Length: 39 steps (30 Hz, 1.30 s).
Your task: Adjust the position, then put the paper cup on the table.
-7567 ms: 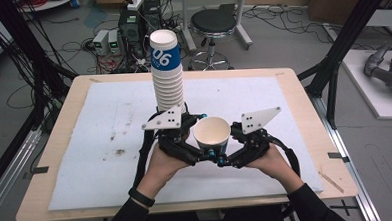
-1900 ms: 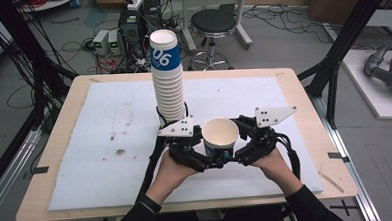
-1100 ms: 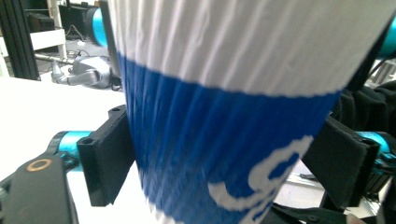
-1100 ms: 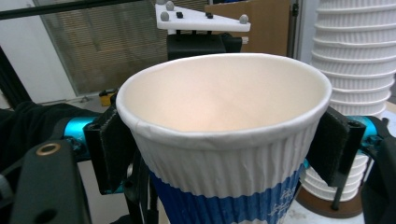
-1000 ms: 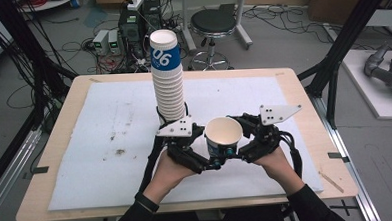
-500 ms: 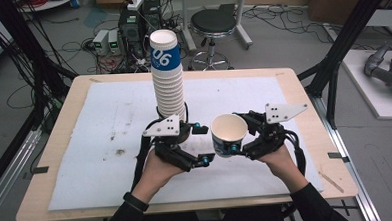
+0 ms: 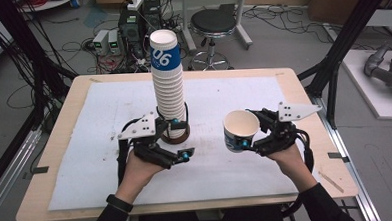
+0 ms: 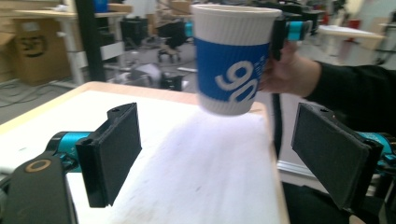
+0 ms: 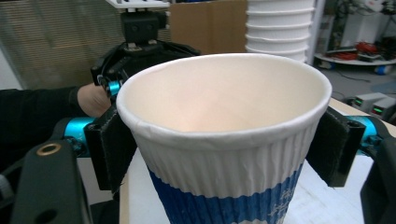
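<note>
Cup, ribbed white paper with blue band (image 7: 241,130), clamped between 2 black jaws of right gripper (image 7: 253,138), pads pressing opposite sides of wall, mouth up, held above white mat (image 7: 86,160). Left gripper (image 7: 178,154) spread, nothing between jaws, just beside base of tall stack of matching paper cups (image 7: 169,86). Cup well apart from stack, right of it.
</note>
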{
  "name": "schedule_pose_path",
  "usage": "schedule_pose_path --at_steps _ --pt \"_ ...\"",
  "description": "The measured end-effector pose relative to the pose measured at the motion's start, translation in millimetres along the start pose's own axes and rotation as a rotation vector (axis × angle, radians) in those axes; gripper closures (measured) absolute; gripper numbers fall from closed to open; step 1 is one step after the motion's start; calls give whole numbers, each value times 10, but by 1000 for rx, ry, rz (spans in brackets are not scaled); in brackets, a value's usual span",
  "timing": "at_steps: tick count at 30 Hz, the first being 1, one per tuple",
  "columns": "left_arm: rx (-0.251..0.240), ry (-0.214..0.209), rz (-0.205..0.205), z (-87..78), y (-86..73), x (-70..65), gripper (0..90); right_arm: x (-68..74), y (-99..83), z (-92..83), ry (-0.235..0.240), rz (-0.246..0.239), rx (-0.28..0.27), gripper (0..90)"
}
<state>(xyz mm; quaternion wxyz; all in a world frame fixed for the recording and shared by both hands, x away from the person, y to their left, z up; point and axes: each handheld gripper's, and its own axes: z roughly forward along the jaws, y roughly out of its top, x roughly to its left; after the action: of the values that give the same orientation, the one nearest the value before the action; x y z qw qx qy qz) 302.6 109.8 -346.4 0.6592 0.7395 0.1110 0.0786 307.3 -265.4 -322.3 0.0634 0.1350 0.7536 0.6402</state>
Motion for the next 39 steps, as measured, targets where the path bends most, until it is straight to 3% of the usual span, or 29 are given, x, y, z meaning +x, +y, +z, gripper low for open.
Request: schedule_pose_path --at_steps 4,12,39 --pt "-4 71 -8 -177 -66 80 157 -45 -40 -91 -35 14 -9 205" --pt "-35 145 -42 -359 -167 136 155 -113 -67 -165 -71 22 -31 205" --pt "-25 182 -27 -339 -159 102 157 -133 -64 -291 -112 0 -43 207"
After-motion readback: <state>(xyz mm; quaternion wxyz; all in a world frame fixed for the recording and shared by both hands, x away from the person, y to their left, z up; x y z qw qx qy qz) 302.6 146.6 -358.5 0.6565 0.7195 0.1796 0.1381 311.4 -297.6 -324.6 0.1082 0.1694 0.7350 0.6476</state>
